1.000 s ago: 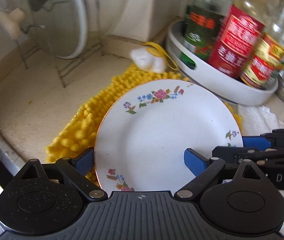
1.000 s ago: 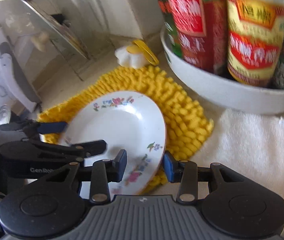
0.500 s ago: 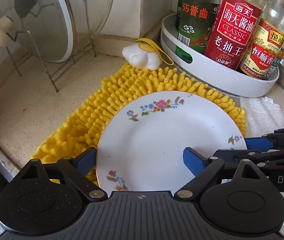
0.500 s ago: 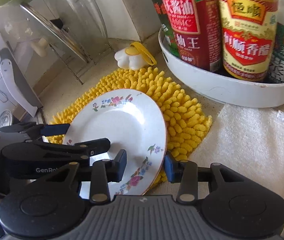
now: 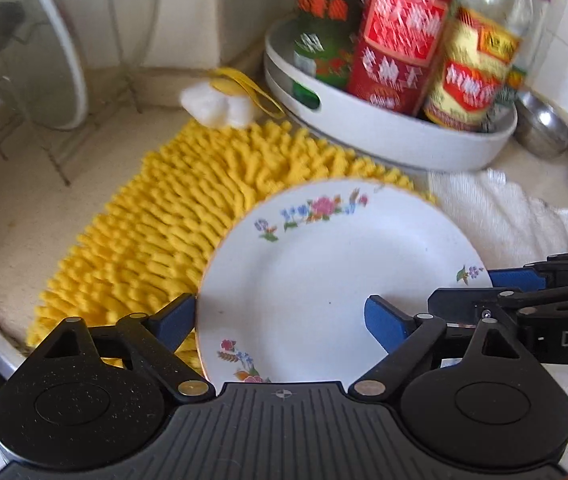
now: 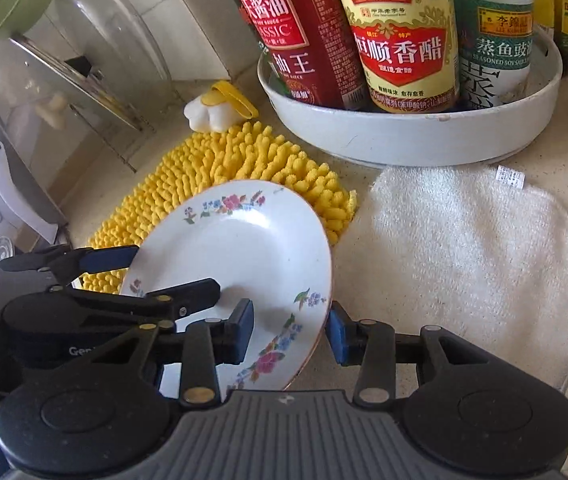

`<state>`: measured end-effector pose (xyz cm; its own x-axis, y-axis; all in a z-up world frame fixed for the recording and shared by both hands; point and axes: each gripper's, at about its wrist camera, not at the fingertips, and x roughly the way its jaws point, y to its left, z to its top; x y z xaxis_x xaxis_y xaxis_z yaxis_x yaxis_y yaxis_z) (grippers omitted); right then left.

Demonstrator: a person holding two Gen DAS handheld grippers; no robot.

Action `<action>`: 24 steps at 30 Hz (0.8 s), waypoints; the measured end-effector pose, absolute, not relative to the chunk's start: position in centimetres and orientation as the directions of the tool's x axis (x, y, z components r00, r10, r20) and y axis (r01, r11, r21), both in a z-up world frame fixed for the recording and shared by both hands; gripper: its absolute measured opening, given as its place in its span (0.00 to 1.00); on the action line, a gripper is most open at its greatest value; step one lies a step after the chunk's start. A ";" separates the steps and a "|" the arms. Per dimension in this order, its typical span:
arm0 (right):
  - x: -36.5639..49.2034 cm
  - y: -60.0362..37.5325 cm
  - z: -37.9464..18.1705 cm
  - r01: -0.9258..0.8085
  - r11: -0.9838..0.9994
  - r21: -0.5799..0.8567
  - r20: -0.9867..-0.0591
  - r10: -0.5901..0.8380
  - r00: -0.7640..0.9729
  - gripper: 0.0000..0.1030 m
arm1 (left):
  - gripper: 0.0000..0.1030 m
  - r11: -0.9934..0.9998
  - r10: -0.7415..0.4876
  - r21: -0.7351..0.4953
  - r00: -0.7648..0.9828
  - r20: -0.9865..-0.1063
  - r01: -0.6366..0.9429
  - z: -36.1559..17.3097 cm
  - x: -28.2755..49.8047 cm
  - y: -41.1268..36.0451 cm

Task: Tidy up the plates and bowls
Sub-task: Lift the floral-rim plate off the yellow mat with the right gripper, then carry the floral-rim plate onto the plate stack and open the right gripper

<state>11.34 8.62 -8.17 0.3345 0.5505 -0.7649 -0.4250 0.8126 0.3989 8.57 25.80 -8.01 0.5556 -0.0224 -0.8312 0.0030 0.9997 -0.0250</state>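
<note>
A white plate with flower prints is held tilted above a yellow shaggy mat. My left gripper straddles its left rim, one blue finger behind the edge and one on the face. My right gripper straddles the right rim, with one finger on the face and one outside the edge. Each gripper shows in the other's view. Both seem closed on the plate.
A white round tray with several sauce bottles stands at the back. A white towel lies right of the mat. Glass lids on a wire rack stand back left. Steel bowls sit far right.
The plate and both grippers have shifted right, off the mat's centre toward the towel. The plate stays held at both rims.
</note>
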 end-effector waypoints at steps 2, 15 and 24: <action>11.4 8.5 -8.4 -0.424 0.810 0.406 -0.762 0.556 0.333 0.42 | 0.94 1.000 -0.015 -0.007 0.567 -0.824 0.015 -8.1 8.6 25.6; 10.5 6.3 -7.0 -0.399 0.797 0.453 -0.722 0.591 0.361 0.42 | 0.91 1.000 -0.002 -0.010 0.583 -0.813 -0.011 -7.4 8.0 25.1; 10.1 1.6 -5.0 -0.385 0.787 0.483 -0.672 0.615 0.414 0.42 | 0.91 0.999 0.032 0.033 0.622 -0.782 -0.010 -4.6 7.7 21.8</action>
<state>10.09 1.55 -5.03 0.4137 0.6147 -0.6716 -0.3853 0.7866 0.4825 7.74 21.77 -4.57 0.6218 0.0323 -0.7825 -0.0097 0.9994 0.0335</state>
